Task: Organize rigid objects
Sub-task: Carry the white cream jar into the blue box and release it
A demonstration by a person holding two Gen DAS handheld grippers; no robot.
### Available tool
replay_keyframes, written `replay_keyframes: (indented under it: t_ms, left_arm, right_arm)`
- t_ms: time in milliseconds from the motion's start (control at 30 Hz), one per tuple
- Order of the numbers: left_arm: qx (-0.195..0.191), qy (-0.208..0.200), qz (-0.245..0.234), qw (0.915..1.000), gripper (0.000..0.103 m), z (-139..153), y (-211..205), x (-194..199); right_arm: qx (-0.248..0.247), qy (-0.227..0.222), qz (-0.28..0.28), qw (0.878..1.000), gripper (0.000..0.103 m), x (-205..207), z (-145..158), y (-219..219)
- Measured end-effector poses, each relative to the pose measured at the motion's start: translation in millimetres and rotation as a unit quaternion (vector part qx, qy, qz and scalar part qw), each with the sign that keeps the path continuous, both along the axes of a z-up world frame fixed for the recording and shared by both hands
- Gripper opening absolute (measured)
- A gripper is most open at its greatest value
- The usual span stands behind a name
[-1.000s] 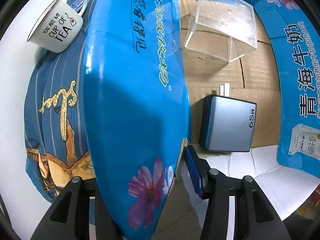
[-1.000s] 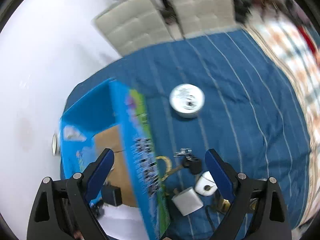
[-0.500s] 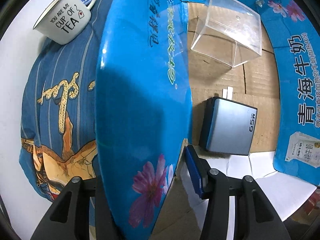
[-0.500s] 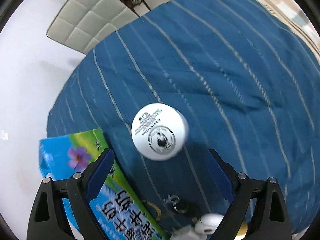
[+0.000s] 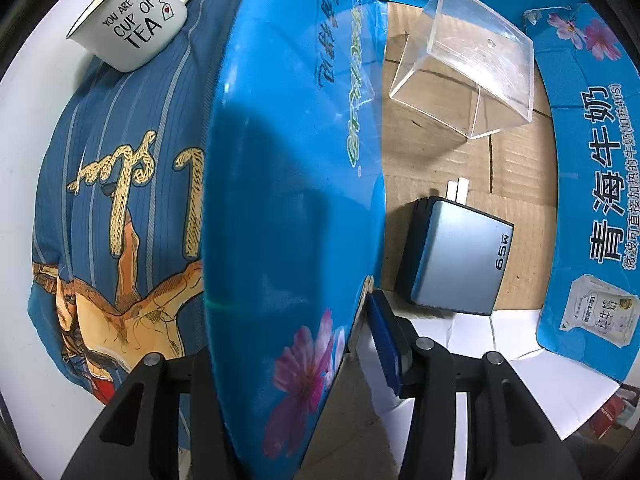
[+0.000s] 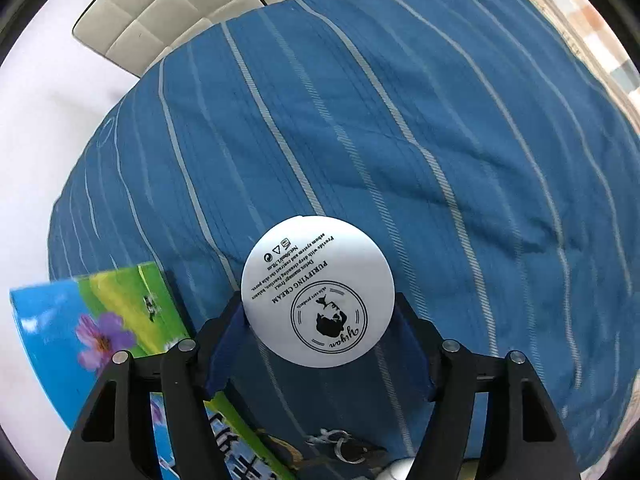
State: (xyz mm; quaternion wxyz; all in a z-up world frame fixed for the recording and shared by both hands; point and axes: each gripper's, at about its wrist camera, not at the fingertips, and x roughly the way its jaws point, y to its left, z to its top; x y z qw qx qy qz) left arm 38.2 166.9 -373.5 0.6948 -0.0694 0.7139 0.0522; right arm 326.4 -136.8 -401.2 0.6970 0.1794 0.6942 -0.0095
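Right hand-held gripper (image 6: 318,320) around cream jar (image 6: 318,292), lid camera-facing

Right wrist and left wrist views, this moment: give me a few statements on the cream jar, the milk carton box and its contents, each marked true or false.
1. The round white cream jar sits between the fingers of the right gripper. True.
2. The left gripper is clamped on the white enamel tea mug. False: it grips a wall of the blue printed cardboard box; the mug stands apart on the blue striped bedcover.
3. A grey 65W charger block lies inside the box. True.
4. The clear square plastic container lies outside the box. False: it is on the box floor, beyond the charger.
5. The jar's label reads "purifying cream". True.
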Motion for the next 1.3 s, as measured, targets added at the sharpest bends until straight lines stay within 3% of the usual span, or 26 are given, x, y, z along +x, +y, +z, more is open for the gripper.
replay_keyframes:
  t_ms: [267,600,733,967,1300]
  left_arm:
    - [-0.005,-0.006,-0.004,1.0,0.041,3.2,-0.4,1.0]
    - [0.001,-0.018,-0.007,0.9998,0.041,11.8,0.6,-6.7]
    - [0.001,-0.023,-0.005,0.9997,0.041,16.9,3.6,-12.2]
    - [0.005,-0.026,-0.004,0.9997,0.041,20.0,1.8,-17.3]
    - [0.003,-0.023,0.0,0.9997,0.041,18.1,1.1,-16.9]
  right_arm:
    - [0.035,-0.028,0.013,0.999,0.071,-40.5,36.5,8.6]
    - [0.114,-0.091,0.042,0.988,0.071,-71.7,126.8,32.4]
    - [0.141,-0.098,0.07,0.983,0.071,-66.3,146.8,60.2]
    - [0.155,-0.084,0.117,0.977,0.071,-65.7,140.6,120.1]
    - [0.179,-0.034,0.133,0.974,0.071,-50.2,89.8,171.7]
